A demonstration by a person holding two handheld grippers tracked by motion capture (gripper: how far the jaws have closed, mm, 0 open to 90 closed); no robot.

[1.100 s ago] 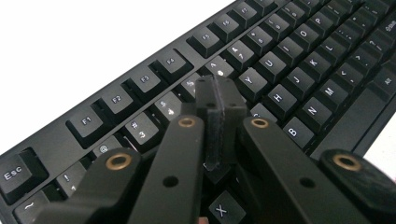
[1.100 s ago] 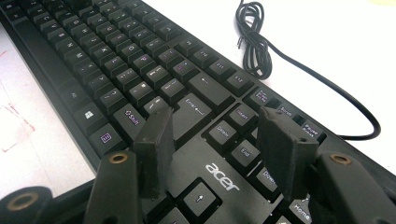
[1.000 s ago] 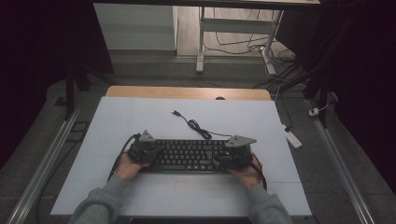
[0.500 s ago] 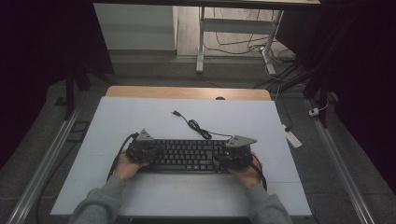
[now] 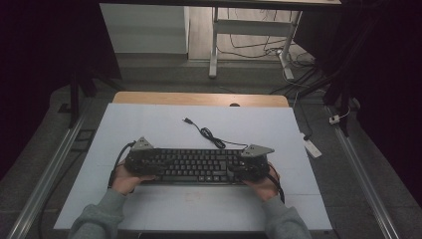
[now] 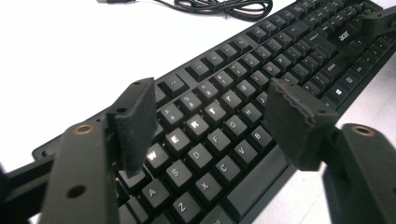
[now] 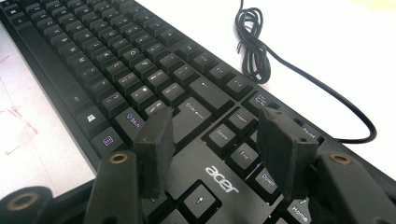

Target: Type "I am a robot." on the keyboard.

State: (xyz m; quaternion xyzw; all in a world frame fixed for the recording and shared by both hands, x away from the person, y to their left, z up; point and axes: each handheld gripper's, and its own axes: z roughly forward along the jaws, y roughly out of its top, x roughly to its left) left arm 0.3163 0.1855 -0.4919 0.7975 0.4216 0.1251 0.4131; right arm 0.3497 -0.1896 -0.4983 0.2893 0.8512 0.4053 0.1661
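keyboard point(image 5: 196, 167) lies mid-surface point(image 5: 149, 124), long axis 9-to-3 o'clock, left claw point(image 6: 210, 121) just opened, gaping empty over the WER keys at the 9 end, right claw point(image 7: 215, 140) open over the 3 end, cable point(image 5: 209, 135) off toward 12

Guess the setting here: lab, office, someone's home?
Most likely a lab or recording workspace, not a home. A white table stands between metal floor rails, loose cables lie by desk legs behind, and the surroundings are dark. A black keyboard lies on the table.
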